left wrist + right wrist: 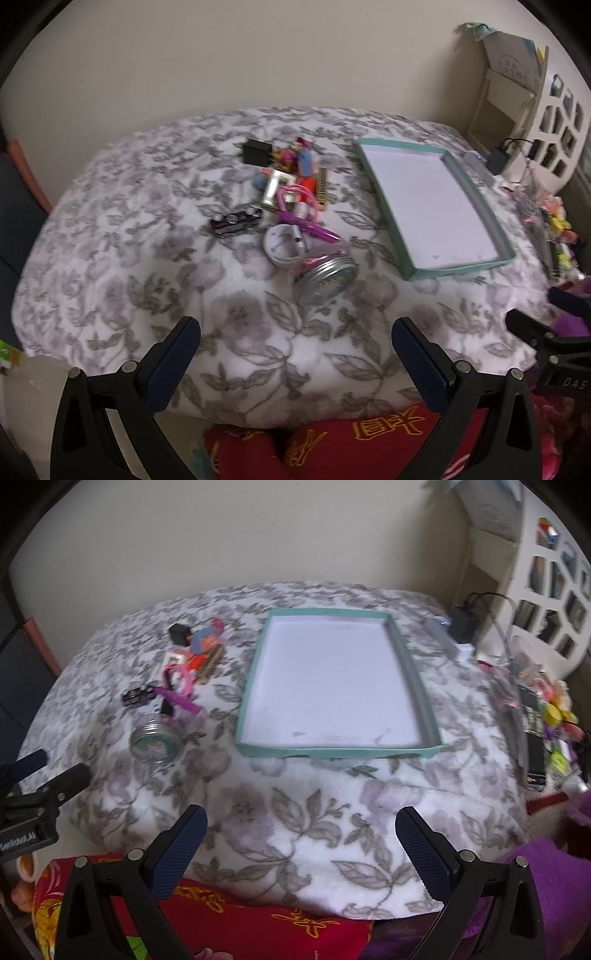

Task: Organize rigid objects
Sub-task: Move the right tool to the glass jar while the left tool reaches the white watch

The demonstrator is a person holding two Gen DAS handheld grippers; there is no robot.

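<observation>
Left wrist view shows a big soft blanket with grey flowers [122, 280] that covers the whole work spot. Its near edge drops off onto a red cloth with gold writing [369, 432].

On the blanket's right half lies a flat teal box with a white inside [334, 681]. Nothing is in it. Its low walls stand up all around, and its near wall faces the right gripper [301, 843].

Left of the box sits a pile of small toys [291, 181], well apart from the box wall. A round glass jar with a silver lid [327, 275] lies tipped on its side at the near end of the pile. A small black toy car [236, 220] sits at the pile's left edge.

Lots of bare blanket lies between the grippers and the toys.

Both the left gripper [295, 349] and the right gripper have their blue fingers spread wide, holding nothing, above the near edge of the blanket.
</observation>
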